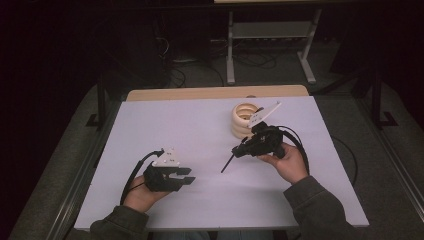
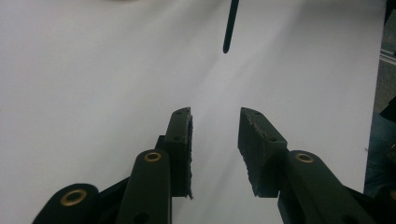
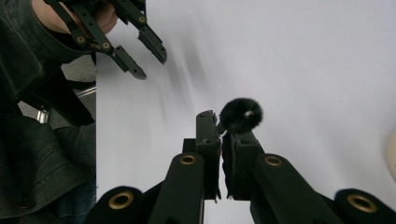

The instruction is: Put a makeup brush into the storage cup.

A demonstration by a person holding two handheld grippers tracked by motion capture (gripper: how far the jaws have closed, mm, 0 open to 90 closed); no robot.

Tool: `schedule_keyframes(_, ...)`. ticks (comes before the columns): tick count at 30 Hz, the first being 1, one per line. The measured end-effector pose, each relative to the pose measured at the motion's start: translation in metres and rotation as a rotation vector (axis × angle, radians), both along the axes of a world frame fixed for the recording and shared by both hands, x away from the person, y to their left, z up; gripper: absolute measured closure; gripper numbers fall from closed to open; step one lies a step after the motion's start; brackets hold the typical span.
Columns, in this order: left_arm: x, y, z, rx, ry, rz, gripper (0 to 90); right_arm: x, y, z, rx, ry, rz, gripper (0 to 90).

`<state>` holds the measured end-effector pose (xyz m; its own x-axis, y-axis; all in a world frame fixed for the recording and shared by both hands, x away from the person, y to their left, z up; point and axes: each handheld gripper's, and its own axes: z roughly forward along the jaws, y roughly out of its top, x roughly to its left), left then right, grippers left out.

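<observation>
Covering wooden table (image 1: pixel 150 94), white sheet (image 1: pixel 200 130), dark room

Lab: covered test table (image 1: pixel 150 125), floor cables (image 1: pixel 250 60)

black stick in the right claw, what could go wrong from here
The right claw grips the thin black stick only near one end, so it could pivot or slip out. The stick's free tip hangs just above the white table and could jab it. The stacked wooden rings sit close behind that hand and could be knocked.
</observation>
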<state>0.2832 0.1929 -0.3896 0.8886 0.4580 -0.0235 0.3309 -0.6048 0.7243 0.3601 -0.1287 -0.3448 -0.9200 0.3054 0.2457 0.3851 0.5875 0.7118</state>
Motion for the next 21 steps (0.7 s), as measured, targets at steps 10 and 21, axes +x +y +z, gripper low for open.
schedule_keyframes(10, 0.004, 0.012, 0.002, -0.004, 0.008, 0.027, 63.4, 0.011, -0.007, 0.008, -0.007, 0.029, -0.037, 84.4)
schedule_keyframes(21, 0.005, 0.021, 0.003, -0.033, 0.008, 0.068, 61.5, 0.021, -0.011, 0.025, -0.019, 0.016, -0.069, 84.4)
